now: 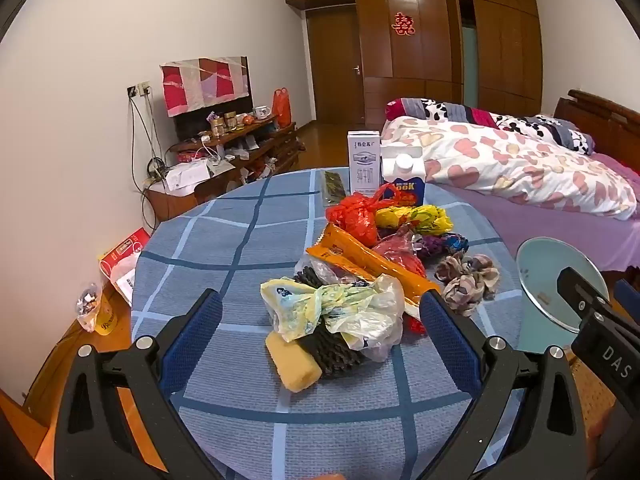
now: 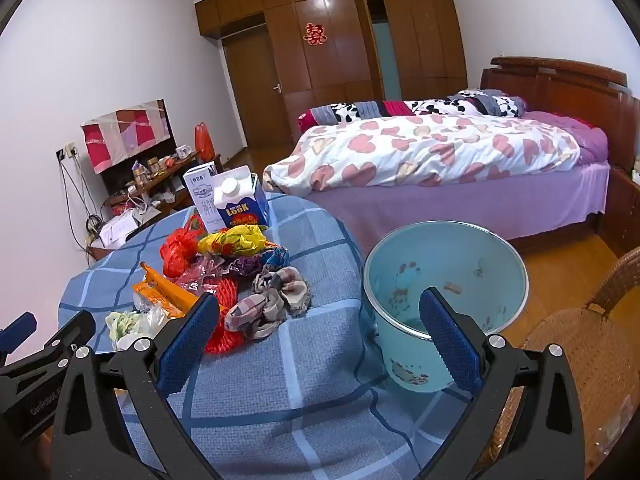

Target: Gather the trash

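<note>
A pile of trash lies on the round blue checked table (image 1: 224, 248): a pale yellow plastic bag (image 1: 332, 308), a yellow sponge (image 1: 294, 364), an orange wrapper (image 1: 368, 260), a red bag (image 1: 354, 212) and a yellow bag (image 1: 416, 216). My left gripper (image 1: 320, 320) is open, its fingers on either side of the pale bag and sponge. My right gripper (image 2: 318, 322) is open and empty, above the table edge between a plaid cloth (image 2: 272, 300) and a light blue bin (image 2: 444, 280). The bin also shows in the left wrist view (image 1: 556, 276).
Two cartons stand at the table's far side, a white one (image 1: 363, 160) and a blue one (image 1: 404, 180). A bed (image 2: 440, 160) lies behind the table. A wicker chair (image 2: 580, 352) stands right of the bin. A cluttered TV stand (image 1: 224, 152) lines the left wall.
</note>
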Demonstrator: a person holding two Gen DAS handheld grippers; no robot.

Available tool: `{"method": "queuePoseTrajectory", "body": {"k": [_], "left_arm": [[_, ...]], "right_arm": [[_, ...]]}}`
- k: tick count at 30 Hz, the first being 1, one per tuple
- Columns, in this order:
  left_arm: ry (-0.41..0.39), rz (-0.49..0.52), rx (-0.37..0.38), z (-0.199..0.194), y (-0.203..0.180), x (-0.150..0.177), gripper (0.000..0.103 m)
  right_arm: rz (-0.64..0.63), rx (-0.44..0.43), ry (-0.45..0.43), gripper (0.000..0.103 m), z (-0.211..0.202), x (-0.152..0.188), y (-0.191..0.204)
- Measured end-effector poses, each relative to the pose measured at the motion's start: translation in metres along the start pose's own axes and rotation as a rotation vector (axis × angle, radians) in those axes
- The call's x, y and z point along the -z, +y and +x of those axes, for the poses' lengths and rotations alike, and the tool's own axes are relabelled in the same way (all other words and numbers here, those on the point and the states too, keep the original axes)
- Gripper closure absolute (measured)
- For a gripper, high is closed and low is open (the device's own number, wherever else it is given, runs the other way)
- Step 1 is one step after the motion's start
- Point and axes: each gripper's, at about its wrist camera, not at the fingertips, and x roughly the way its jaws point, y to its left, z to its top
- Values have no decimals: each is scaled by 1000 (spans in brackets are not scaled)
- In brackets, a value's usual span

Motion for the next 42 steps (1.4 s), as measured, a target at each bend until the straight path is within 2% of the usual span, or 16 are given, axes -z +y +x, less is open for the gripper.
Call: {"method": "queuePoseTrajectory", "body": {"k": [42], "left_arm": [[3, -6, 8, 1, 0, 0, 6]], "right_arm": [[2, 1, -5, 5, -2, -1, 0]]}}
